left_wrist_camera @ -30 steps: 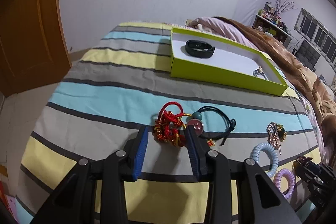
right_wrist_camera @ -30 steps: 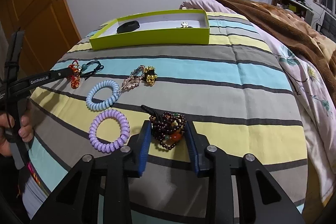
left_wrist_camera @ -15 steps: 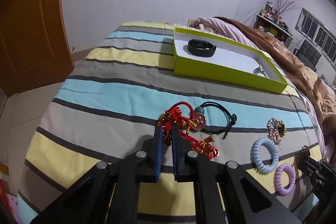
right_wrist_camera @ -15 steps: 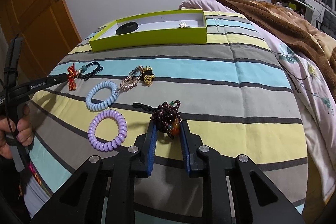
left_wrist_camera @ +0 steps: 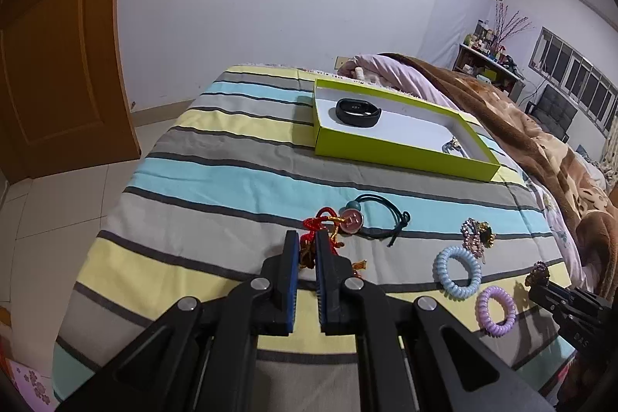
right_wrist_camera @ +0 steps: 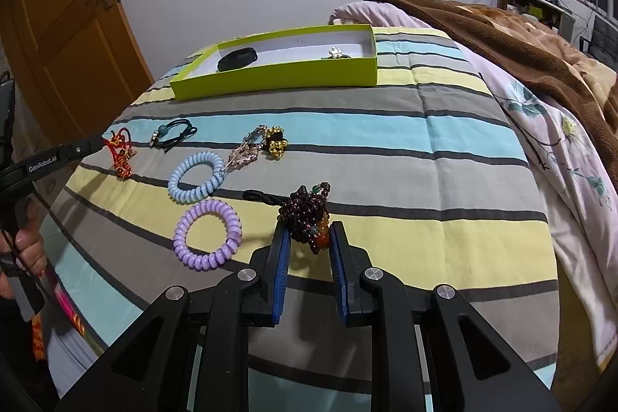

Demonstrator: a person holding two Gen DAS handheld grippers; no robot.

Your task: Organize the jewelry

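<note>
Both grippers just clamped down: left gripper (left_wrist_camera: 307, 238) now pinched nearly closed on the red cord charm (left_wrist_camera: 314, 224), right gripper (right_wrist_camera: 307, 234) half-closed round the dark bead bracelet (right_wrist_camera: 309, 215). Both pieces sit near, w/ the green box (right_wrist_camera: 278, 72) far back, so carrying's next, I'd guess.

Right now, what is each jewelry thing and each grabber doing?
Left gripper: shut on red knot charm.
Right gripper: shut on dark bead bracelet.
Green box: open, holding black band and ring.
Blue coil tie: flat on bedspread.
Purple coil tie: flat on bedspread.
</note>
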